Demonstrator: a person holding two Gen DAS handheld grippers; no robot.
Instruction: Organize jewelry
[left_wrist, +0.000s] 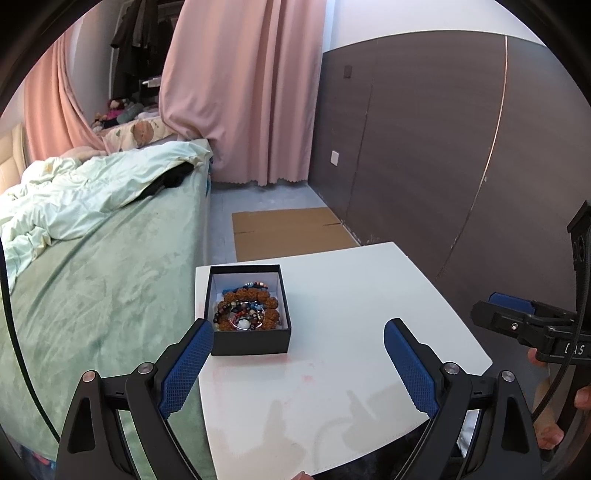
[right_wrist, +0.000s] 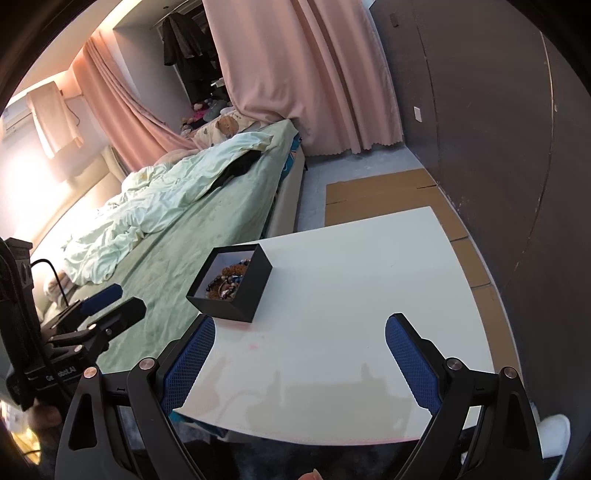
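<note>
Left wrist view, bracelets (left_wrist: 245, 308) fill box (left_wrist: 251, 341), right's wall hides most, both jaws spread.

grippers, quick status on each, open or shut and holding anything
Left gripper: jaws open, holding nothing, above the white table near the black box of bracelets.
Right gripper: jaws open, holding nothing, above the table.

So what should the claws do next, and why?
Probably ease the left claw forward and down over the black box. Both claws are open and hold nothing, all the bead bracelets lie piled inside the box, and the white table around it is bare. The left claw is nearer the box than the right claw.
</note>
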